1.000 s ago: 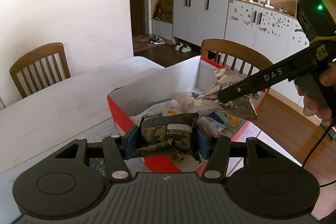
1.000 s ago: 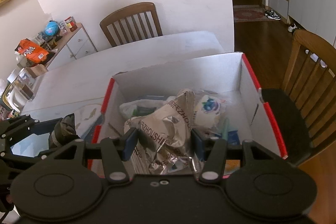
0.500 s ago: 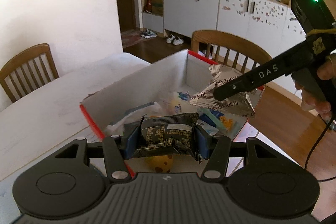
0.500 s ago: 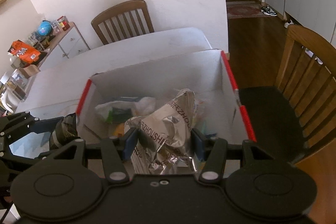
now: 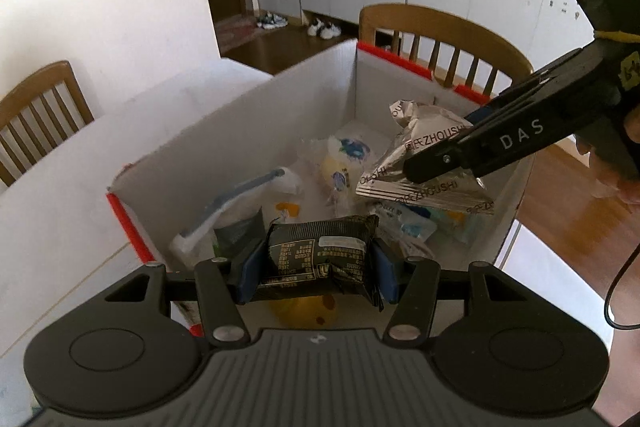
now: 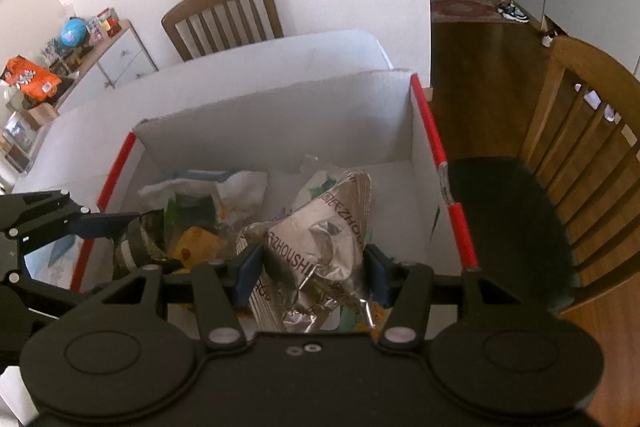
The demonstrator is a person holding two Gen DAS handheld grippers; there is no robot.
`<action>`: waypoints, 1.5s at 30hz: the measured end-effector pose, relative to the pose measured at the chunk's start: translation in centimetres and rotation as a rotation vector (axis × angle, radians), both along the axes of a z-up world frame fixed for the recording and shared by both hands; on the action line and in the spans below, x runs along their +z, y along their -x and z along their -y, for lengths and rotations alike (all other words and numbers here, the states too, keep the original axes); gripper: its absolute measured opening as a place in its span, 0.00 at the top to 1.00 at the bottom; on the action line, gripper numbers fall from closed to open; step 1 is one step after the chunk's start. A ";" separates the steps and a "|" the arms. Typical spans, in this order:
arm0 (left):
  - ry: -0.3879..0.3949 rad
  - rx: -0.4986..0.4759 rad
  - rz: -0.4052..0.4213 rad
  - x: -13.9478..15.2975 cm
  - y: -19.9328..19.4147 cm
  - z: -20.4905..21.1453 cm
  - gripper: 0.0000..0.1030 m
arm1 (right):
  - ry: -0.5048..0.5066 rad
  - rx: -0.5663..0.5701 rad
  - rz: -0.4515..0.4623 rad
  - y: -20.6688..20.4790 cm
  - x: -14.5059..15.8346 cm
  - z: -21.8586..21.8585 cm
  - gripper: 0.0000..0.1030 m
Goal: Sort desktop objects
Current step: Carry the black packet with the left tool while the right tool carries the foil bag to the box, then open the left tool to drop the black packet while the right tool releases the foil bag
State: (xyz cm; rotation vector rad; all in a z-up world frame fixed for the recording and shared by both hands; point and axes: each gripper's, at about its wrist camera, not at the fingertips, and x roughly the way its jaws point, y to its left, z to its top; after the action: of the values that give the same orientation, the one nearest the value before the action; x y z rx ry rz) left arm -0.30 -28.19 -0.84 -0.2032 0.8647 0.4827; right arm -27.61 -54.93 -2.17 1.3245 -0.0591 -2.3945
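My left gripper point(image 5: 316, 269) clamped black packet point(image 5: 320, 253); right gripper point(image 6: 312, 273) clamped foil bag point(image 6: 316, 251), both over box point(image 6: 280, 123).

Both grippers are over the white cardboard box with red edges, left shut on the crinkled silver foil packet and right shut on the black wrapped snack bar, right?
Swapped. In the left wrist view the left gripper clamps the black wrapped snack bar; the right gripper clamps the crinkled silver foil packet. Both are over the white cardboard box with red edges.

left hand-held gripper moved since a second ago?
Yes. The left hand-held gripper, clamping the dark packet, has advanced over the box's red-edged near wall and sunk toward its contents.
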 end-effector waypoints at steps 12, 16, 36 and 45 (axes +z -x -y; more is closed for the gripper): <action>0.126 0.022 -0.035 -1.9 -1.2 -1.6 0.45 | -0.053 0.034 0.047 0.4 -2.5 0.3 0.47; 0.113 0.018 -0.046 -1.9 -1.7 -1.9 0.45 | -0.059 0.036 0.044 0.5 -2.8 0.5 0.47; 0.114 0.020 -0.056 -1.5 -2.1 -1.9 0.21 | -0.069 0.076 0.007 -0.8 -0.9 0.9 0.30; 0.088 0.039 -0.019 0.0 -1.2 -1.1 0.20 | -0.042 0.093 -0.033 -1.9 1.3 0.8 0.28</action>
State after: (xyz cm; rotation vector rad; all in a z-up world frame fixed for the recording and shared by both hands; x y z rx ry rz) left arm 0.86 -27.10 -0.81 -0.2972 0.9025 0.4840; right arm -25.74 -55.75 -0.82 1.2770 0.0611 -2.3511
